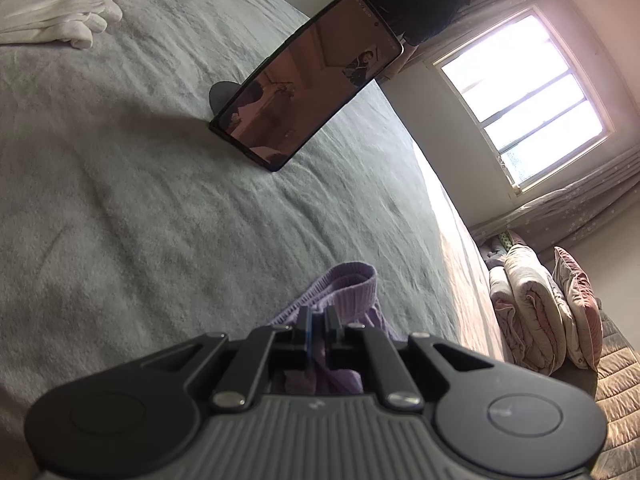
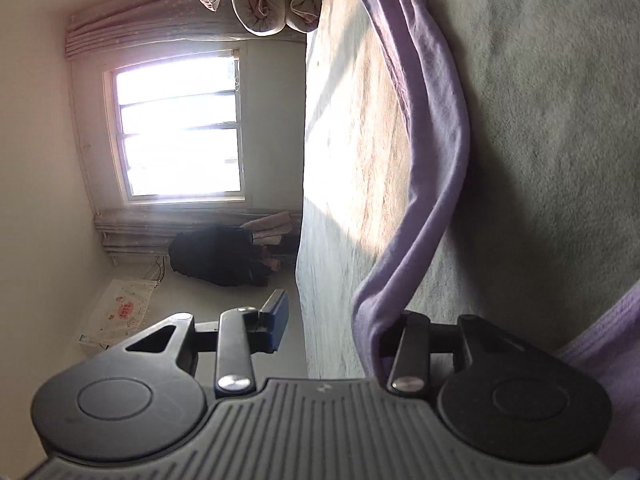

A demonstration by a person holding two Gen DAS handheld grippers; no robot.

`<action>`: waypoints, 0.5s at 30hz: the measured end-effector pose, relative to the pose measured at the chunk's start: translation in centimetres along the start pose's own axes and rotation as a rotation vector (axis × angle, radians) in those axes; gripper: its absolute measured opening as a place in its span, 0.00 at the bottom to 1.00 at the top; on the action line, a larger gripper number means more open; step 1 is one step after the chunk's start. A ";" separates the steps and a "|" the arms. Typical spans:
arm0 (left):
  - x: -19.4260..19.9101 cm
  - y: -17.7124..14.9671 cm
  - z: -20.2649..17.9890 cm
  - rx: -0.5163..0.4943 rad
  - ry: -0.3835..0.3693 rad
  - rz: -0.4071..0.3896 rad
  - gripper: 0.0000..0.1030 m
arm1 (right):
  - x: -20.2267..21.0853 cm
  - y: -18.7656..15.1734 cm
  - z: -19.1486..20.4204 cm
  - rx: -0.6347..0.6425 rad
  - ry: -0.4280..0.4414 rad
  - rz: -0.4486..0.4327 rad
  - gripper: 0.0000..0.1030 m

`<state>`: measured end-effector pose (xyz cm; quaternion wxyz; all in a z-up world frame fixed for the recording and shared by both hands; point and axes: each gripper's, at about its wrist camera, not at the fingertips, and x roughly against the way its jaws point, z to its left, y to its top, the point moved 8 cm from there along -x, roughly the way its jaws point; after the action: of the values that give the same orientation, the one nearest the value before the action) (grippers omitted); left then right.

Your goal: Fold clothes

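Observation:
A lilac knit garment (image 1: 352,280) lies on the grey bed cover (image 1: 140,208). My left gripper (image 1: 317,314) is shut on its ribbed edge, low over the bed. The right wrist view is rolled sideways. There the lilac garment (image 2: 440,140) runs as a long folded strip across the bed cover (image 2: 552,120) and drapes over one finger of my right gripper (image 2: 332,316). That finger is hidden by the cloth. The other finger (image 2: 276,320) stands well apart from it, off the bed's edge, with no cloth pressed between the pads.
A phone (image 1: 308,80) stands propped on the bed beyond the garment. A white folded cloth (image 1: 52,8) lies at the far left. Past the bed edge are rolled quilts (image 1: 532,312), a window (image 1: 524,100) and a dark bag (image 2: 216,256).

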<state>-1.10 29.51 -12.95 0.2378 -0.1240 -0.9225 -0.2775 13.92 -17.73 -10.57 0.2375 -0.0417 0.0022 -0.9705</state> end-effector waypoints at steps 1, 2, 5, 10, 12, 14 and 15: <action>0.0 0.0 0.0 -0.001 -0.004 0.007 0.05 | 0.4 0.2 0.4 0.007 0.012 -0.005 0.44; 0.0 0.0 0.0 -0.002 -0.007 0.013 0.05 | 0.7 0.3 0.7 0.021 0.020 -0.010 0.44; 0.1 0.0 -0.2 -0.005 -0.025 0.034 0.05 | 1.6 0.5 1.8 0.068 0.041 -0.025 0.44; 0.7 0.5 -0.6 -0.031 -0.041 0.016 0.05 | 2.8 -0.4 3.6 0.197 0.041 -0.032 0.44; 1.0 0.8 -0.5 -0.039 -0.037 0.008 0.05 | 3.0 -1.0 4.0 0.262 0.030 -0.025 0.44; 1.2 1.0 -0.3 -0.047 -0.032 0.002 0.05 | 3.0 -1.7 4.2 0.324 0.014 -0.016 0.44; 1.3 1.2 -0.3 -0.050 -0.029 -0.002 0.05 | 3.0 -2.1 4.2 0.354 0.005 -0.012 0.44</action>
<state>-1.73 30.42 -11.53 0.2209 -0.1332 -0.9187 -0.2990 10.65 -17.18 -6.05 0.2353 0.0034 -0.1684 -0.9572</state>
